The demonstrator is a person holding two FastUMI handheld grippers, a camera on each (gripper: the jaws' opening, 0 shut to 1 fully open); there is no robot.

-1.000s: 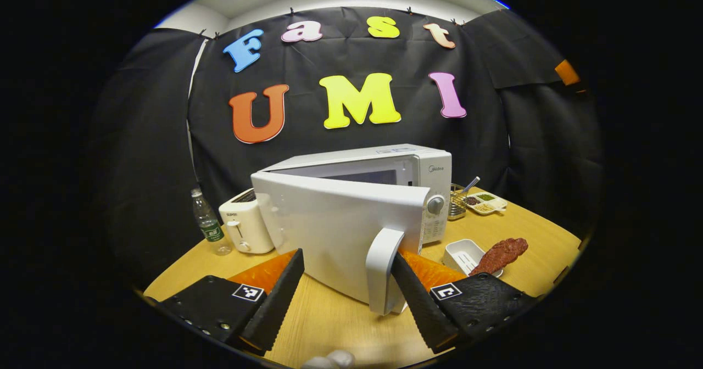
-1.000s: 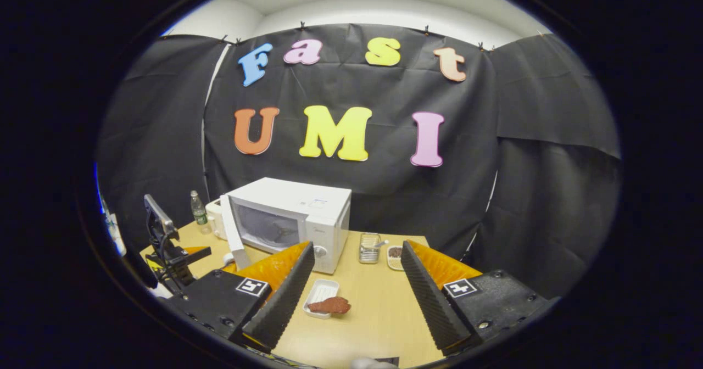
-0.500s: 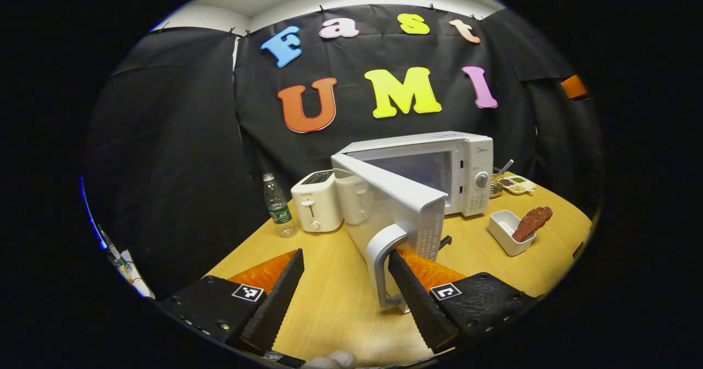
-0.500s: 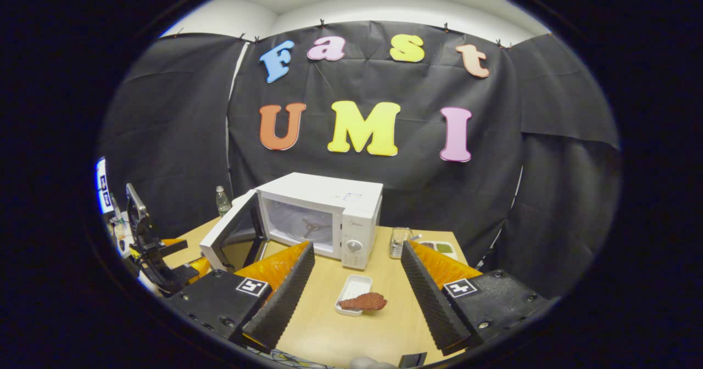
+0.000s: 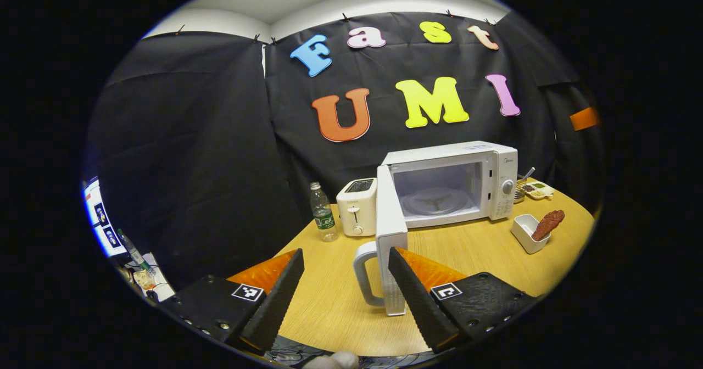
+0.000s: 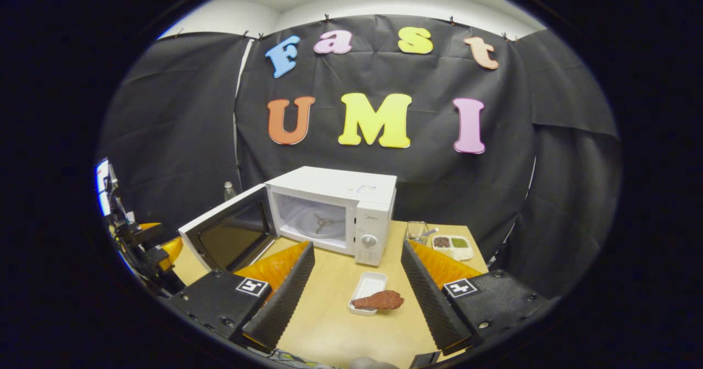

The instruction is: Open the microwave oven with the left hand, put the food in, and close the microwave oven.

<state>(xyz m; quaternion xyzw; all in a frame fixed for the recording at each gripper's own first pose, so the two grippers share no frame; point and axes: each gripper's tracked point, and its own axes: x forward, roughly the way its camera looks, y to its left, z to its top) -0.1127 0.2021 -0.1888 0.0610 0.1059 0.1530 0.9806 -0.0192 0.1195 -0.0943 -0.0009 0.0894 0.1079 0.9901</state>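
I am looking along the left gripper, whose fingers are standing wide apart at the bottom of the left gripper view. Between them the microwave door is standing open, seen almost edge-on, with its looped handle sitting in the gap; the right-hand finger is lying just beside the door's edge, and I cannot tell whether it is touching. Behind the door, right of centre, the microwave is showing its empty cavity. To its left a toaster and a water bottle are standing on the wooden table. At the right edge, the reddish-brown piece of food is leaning out of a small white dish.

In the right gripper view, the right gripper is hovering above the table with its jaws wide apart, holding nothing. The food is lying across the dish in the lower middle, between the fingers and in front of the open microwave. A compartment tray is sitting to the right of the microwave.
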